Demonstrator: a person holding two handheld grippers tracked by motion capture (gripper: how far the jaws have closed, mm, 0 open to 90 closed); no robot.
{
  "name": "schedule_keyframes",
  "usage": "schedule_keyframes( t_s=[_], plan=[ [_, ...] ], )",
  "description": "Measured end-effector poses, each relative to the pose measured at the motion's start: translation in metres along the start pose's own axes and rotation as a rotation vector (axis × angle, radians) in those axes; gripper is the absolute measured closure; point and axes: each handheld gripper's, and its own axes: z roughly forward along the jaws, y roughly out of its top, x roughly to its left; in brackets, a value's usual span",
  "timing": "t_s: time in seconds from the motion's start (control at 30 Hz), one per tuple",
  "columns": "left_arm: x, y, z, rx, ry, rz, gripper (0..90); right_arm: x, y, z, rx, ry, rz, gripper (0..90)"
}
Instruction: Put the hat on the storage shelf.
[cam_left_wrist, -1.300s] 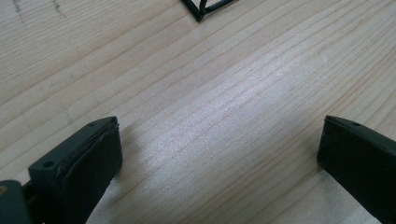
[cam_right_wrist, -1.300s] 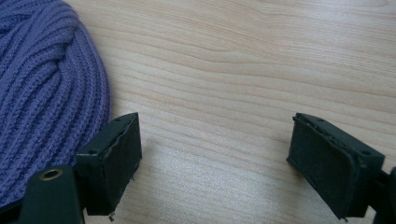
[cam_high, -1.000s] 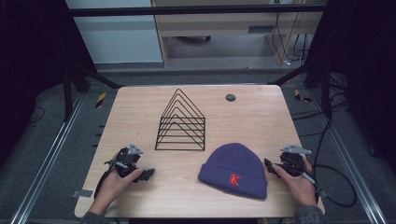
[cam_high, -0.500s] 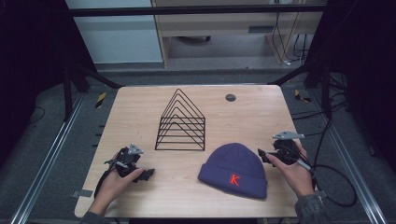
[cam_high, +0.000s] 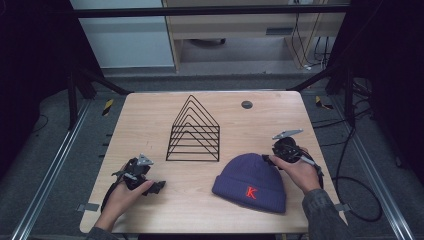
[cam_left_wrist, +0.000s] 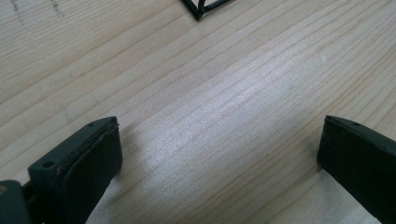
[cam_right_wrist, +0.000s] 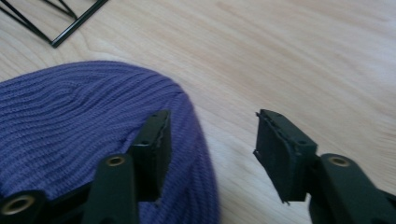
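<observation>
A purple knitted beanie (cam_high: 250, 180) with a red K lies at the front right of the wooden table (cam_high: 150, 115). My right gripper (cam_high: 270, 159) is at the hat's far right edge. In the right gripper view its left jaw hangs over the beanie (cam_right_wrist: 70, 121) and its right jaw over bare wood. The right gripper (cam_right_wrist: 212, 123) has just been closing; the hat's rim lies in the gap, and the pads do not press on it. My left gripper (cam_high: 157, 186) rests at the front left, and in its own view the left gripper (cam_left_wrist: 219, 128) is wide open over bare wood.
A black wire rack (cam_high: 194, 131) of triangular dividers stands mid-table, behind both grippers; a corner of the rack (cam_left_wrist: 205, 7) shows in the left gripper view. A small dark disc (cam_high: 247, 104) lies near the far edge.
My right hand has moved away from the front edge and inward along the beanie's right side, and its jaws have narrowed. The left hand has stayed put.
</observation>
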Motion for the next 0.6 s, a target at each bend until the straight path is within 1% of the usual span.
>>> schedule_keyframes(
  t_s=[0.1,0.13,0.17,0.2,0.3,0.47,0.53,0.6],
  plan=[
    [0.0,0.0,0.0,-0.003,0.0,-0.002,0.0,0.004,0.003,0.009,0.014,0.015,-0.003,49.4],
    [0.0,0.0,0.0,-0.003,0.0,-0.003,0.0,0.005,0.003,0.011,0.02,0.024,0.002,49.6],
    [0.0,0.0,0.0,-0.003,0.0,-0.003,0.0,0.007,0.004,0.016,0.038,0.024,0.005,50.2],
    [0.0,0.0,0.0,-0.003,0.0,-0.003,0.0,0.007,0.004,0.016,0.038,0.024,0.005,50.2],
    [0.0,0.0,0.0,-0.003,0.0,-0.003,0.0,0.008,0.005,0.023,0.065,0.025,0.016,50.5],
    [-0.001,0.0,0.0,-0.004,0.0,-0.002,0.0,0.011,0.004,0.032,0.092,0.034,0.012,52.3],
    [-0.001,0.0,0.0,-0.005,0.001,-0.003,0.0,0.012,0.004,0.033,0.094,0.036,0.019,55.4],
    [-0.001,0.0,0.0,-0.005,0.0,-0.003,0.0,0.012,0.004,0.033,0.101,0.044,0.007,59.9]
  ],
)
